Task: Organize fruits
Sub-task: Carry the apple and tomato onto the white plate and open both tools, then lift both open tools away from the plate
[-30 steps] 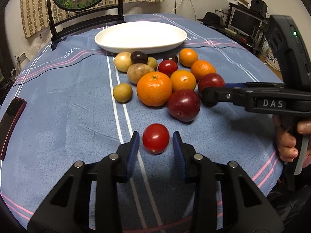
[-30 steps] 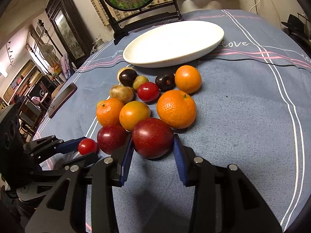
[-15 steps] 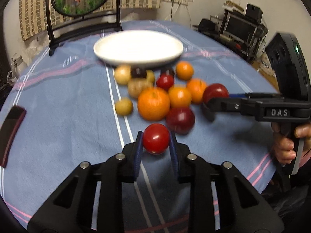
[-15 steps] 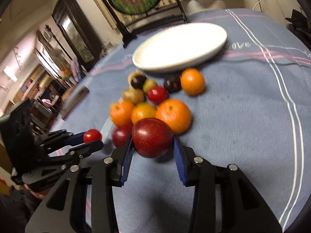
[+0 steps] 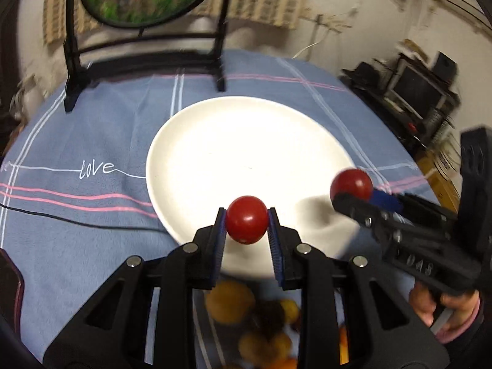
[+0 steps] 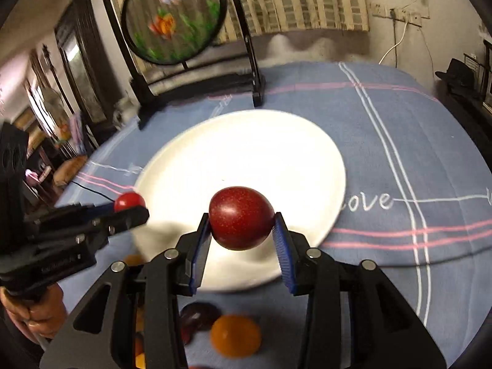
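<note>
Left gripper (image 5: 246,224): we see its jaws clamped on a red tomato (image 5: 246,219), over the white plate (image 5: 233,147) at its 6 o'clock rim
Right gripper (image 6: 241,230): jaws gripping a dark red plum (image 6: 241,226), above the plate's 6 o'clock edge
Bench (image 5: 77,240): remaining fruits (image 5: 230,303) at 6 o'clock, blurred

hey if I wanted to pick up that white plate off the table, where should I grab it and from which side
Probably the near rim of the white plate, coming in low from the fruit side. It is shallow and lies flat on the blue tablecloth, so only the thin raised edge fits between two pads. Both grippers are full: the left gripper holds a red tomato, the right gripper a dark red plum.
</note>
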`<control>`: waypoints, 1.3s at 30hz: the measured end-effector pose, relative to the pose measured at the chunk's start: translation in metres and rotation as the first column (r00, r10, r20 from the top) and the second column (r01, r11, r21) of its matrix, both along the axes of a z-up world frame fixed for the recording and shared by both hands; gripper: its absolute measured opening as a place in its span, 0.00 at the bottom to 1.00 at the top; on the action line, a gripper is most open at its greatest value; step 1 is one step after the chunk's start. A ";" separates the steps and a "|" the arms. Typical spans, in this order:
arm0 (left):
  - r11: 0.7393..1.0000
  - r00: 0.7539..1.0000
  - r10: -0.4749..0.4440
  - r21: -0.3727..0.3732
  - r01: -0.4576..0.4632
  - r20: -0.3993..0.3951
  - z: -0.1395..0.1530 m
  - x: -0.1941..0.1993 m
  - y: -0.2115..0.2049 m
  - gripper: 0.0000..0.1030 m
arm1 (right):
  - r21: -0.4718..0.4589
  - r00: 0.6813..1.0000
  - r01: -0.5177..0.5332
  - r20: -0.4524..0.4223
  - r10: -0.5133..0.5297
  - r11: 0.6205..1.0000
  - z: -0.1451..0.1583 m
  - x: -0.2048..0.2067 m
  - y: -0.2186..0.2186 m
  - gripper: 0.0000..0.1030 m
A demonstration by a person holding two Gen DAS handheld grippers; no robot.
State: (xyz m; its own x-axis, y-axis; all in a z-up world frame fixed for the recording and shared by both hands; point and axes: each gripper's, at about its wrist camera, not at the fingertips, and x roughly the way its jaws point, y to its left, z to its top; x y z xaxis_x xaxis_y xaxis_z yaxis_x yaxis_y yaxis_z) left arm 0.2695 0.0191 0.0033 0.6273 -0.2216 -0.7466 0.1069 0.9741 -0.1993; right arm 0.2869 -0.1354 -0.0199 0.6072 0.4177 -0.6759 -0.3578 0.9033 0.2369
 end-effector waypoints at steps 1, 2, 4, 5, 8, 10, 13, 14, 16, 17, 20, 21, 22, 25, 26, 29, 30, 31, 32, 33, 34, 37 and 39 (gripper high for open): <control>1.000 1.000 0.006 -0.002 -0.006 -0.014 -0.003 0.008 0.000 0.26 | -0.001 1.000 -0.005 -0.009 0.005 1.000 -0.004 0.003 -0.001 0.39; 1.000 1.000 0.009 0.006 -0.009 -0.022 -0.005 0.013 0.001 0.26 | -0.006 1.000 -0.010 -0.019 0.010 1.000 -0.007 0.007 0.001 0.39; 0.999 0.999 0.015 0.041 -0.014 -0.045 -0.012 0.023 -0.003 0.26 | -0.039 1.000 -0.013 -0.029 0.012 0.999 -0.013 0.014 0.007 0.39; 0.999 0.998 0.017 0.045 -0.014 -0.057 -0.016 0.026 -0.001 0.26 | -0.051 1.000 -0.013 -0.029 0.011 0.999 -0.014 0.017 0.008 0.39; 0.999 0.995 0.022 0.044 -0.018 -0.097 -0.025 0.038 0.000 0.26 | -0.050 0.999 -0.022 -0.048 0.020 0.998 -0.019 0.022 0.010 0.39; 0.998 0.994 0.024 0.053 -0.018 -0.103 -0.029 0.043 0.001 0.26 | -0.058 0.998 -0.027 -0.054 0.024 0.998 -0.019 0.024 0.012 0.39; 0.996 0.995 0.027 0.084 -0.018 -0.098 -0.031 0.044 -0.002 0.30 | -0.086 0.998 -0.035 -0.051 0.030 0.996 -0.022 0.024 0.016 0.40; 0.995 0.996 0.030 0.101 -0.021 -0.089 -0.029 0.043 -0.004 0.38 | -0.097 0.998 -0.037 -0.047 0.033 0.995 -0.021 0.022 0.018 0.40; 0.989 0.997 0.059 0.141 -0.052 -0.046 -0.021 0.037 -0.003 0.77 | -0.107 0.998 -0.055 -0.046 0.050 0.993 -0.020 0.017 0.019 0.48; 0.984 0.997 0.073 0.163 -0.071 -0.007 -0.014 0.030 -0.002 0.80 | -0.103 0.998 -0.057 -0.035 0.054 0.993 -0.018 0.013 0.019 0.57; 0.989 0.997 0.065 0.132 -0.071 0.051 0.005 0.008 0.002 0.91 | -0.090 0.999 -0.032 0.034 0.035 0.995 -0.005 -0.003 0.012 0.62; 0.991 0.995 0.066 0.115 -0.074 0.071 0.009 0.000 0.004 0.95 | -0.079 0.998 -0.031 0.047 0.035 0.996 -0.001 -0.010 0.009 0.62; 0.991 0.994 0.069 0.105 -0.077 0.084 0.010 -0.007 0.006 0.96 | -0.067 0.998 -0.029 0.054 0.033 0.997 0.001 -0.014 0.006 0.62; 0.991 0.993 0.082 0.095 -0.090 0.082 0.005 -0.034 0.015 0.97 | -0.033 0.998 -0.022 0.055 0.024 0.999 -0.001 -0.033 -0.005 0.62; 0.992 0.994 0.082 0.091 -0.088 0.070 0.002 -0.043 0.019 0.97 | -0.019 0.999 -0.024 0.040 0.024 1.000 -0.004 -0.039 -0.007 0.62; 0.995 0.992 0.102 -0.008 -0.102 0.068 -0.007 -0.077 0.039 0.97 | 0.010 0.999 -0.039 0.008 0.039 0.999 -0.009 -0.056 -0.014 0.62; 0.994 0.993 0.104 -0.045 -0.101 0.063 -0.012 -0.087 0.045 0.97 | 0.021 0.999 -0.048 0.001 0.048 0.999 -0.010 -0.065 -0.016 0.62; 0.991 0.993 0.112 -0.075 -0.109 0.044 -0.018 -0.095 0.051 0.97 | 0.034 0.998 -0.056 0.002 0.056 0.998 -0.011 -0.072 -0.019 0.62; 0.989 0.992 0.121 -0.094 -0.118 0.025 -0.023 -0.104 0.055 0.97 | 0.039 0.998 -0.061 0.003 0.061 0.997 -0.012 -0.078 -0.020 0.62; 0.987 0.992 0.121 -0.109 -0.117 0.023 -0.025 -0.113 0.058 0.97 | 0.048 0.998 -0.069 0.000 0.069 0.996 -0.013 -0.086 -0.022 0.62; 0.987 0.993 0.116 -0.112 -0.112 0.029 -0.025 -0.118 0.058 0.97 | 0.053 0.997 -0.080 -0.005 0.080 0.995 -0.015 -0.093 -0.024 0.62; 0.992 0.996 0.069 -0.107 -0.064 0.049 -0.028 -0.138 0.054 0.97 | 0.060 0.993 -0.112 -0.021 0.113 0.992 -0.018 -0.116 -0.028 0.62; 0.993 0.998 0.040 -0.113 -0.034 0.046 -0.030 -0.148 0.051 0.97 | 0.031 0.991 -0.133 -0.004 0.133 0.991 -0.016 -0.131 -0.028 0.62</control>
State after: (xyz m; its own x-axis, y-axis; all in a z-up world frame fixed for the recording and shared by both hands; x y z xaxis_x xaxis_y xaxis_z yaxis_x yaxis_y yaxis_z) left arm 0.1214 0.0705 -0.0264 0.6713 -0.2785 -0.6869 0.0835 0.9492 -0.3033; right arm 0.1555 -0.1636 -0.0356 0.5406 0.5153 -0.6650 -0.4729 0.8399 0.2663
